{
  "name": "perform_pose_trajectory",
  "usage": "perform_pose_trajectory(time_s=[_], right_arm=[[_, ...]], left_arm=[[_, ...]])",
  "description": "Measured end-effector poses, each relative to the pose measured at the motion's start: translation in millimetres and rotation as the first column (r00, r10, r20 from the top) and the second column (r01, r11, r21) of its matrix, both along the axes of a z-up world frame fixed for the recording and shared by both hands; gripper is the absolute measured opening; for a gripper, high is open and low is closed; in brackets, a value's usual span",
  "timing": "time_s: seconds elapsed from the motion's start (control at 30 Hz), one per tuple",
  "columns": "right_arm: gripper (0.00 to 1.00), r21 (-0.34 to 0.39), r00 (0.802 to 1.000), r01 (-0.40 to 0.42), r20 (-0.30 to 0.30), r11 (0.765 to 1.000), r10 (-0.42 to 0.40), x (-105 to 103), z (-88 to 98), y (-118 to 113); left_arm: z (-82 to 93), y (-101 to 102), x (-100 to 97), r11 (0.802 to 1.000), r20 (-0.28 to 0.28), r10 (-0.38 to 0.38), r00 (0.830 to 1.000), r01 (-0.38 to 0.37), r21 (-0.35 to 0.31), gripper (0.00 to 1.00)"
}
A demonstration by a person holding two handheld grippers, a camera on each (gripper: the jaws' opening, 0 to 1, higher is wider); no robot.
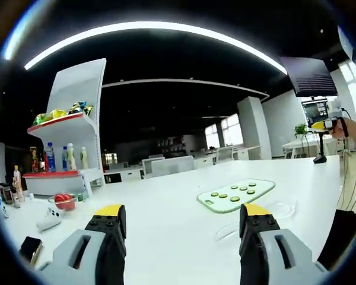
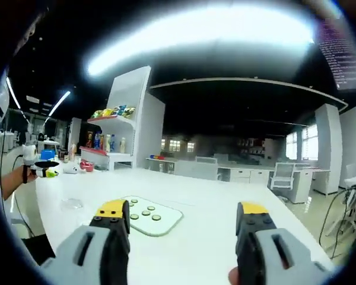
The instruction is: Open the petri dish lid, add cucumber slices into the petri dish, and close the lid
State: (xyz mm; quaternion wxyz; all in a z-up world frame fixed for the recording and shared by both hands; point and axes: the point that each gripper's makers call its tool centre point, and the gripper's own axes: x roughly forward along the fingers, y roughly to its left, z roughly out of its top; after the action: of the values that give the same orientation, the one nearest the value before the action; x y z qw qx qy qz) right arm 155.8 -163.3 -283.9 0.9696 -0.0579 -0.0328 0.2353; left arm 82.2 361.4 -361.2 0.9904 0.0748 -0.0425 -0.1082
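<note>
A pale green cutting board (image 1: 236,194) with several cucumber slices (image 1: 232,198) lies on the white table (image 1: 166,202), ahead and right of my left gripper (image 1: 183,222). That gripper is open and holds nothing. A clear petri dish (image 1: 283,208) rests just right of the board, and a second clear round piece (image 1: 225,230) lies nearer my jaw. In the right gripper view the same board (image 2: 148,216) sits beyond the left jaw of my right gripper (image 2: 183,222), open and empty. A faint clear dish (image 2: 71,203) lies left of it.
A white shelf unit (image 1: 77,119) with bottles and snack bags stands at the table's far left. A glass bowl of red items (image 1: 63,202), a small white object (image 1: 48,221) and a dark phone (image 1: 29,249) lie near it. Desks and chairs (image 2: 237,169) are behind.
</note>
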Motion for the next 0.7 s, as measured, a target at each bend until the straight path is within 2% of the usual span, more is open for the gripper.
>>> perform_pose_trajectory(time_s=[0.17,0.27,0.37,0.43,0.5,0.7], right_arm=[[0.71,-0.039,0.994,-0.103,-0.052,0.994,0.101,15.7,3.7,27.4],[0.71,-0.084,0.978,-0.181,-0.116,0.98,0.171,27.6,0.2,51.5],[0.71,-0.143,0.96,-0.246,-0.17,0.959,0.221,37.9,-3.9,74.5],[0.7,-0.174,0.956,-0.265,-0.178,0.948,0.235,43.8,-3.8,84.3],[0.7,-0.2,0.938,-0.31,-0.222,0.929,0.265,49.8,-8.2,99.0],[0.69,-0.274,0.914,-0.363,-0.288,0.891,0.285,69.4,-16.2,123.1]], left_arm=[[-4.4,-5.8,-2.5,0.999,-0.018,-0.024,1.0,0.025,0.045,0.78],[-5.6,-9.4,-4.7,0.998,-0.024,-0.044,0.999,0.045,0.047,0.78],[-6.3,-12.0,-7.5,0.998,-0.029,-0.054,0.998,0.055,0.042,0.78],[-6.9,-14.2,-9.3,0.997,-0.032,-0.062,0.998,0.063,0.042,0.78],[-7.8,-17.0,-10.7,0.996,-0.034,-0.071,0.997,0.072,0.045,0.78],[-6.5,-23.9,-13.4,0.994,-0.032,-0.093,0.995,0.095,0.051,0.78]])
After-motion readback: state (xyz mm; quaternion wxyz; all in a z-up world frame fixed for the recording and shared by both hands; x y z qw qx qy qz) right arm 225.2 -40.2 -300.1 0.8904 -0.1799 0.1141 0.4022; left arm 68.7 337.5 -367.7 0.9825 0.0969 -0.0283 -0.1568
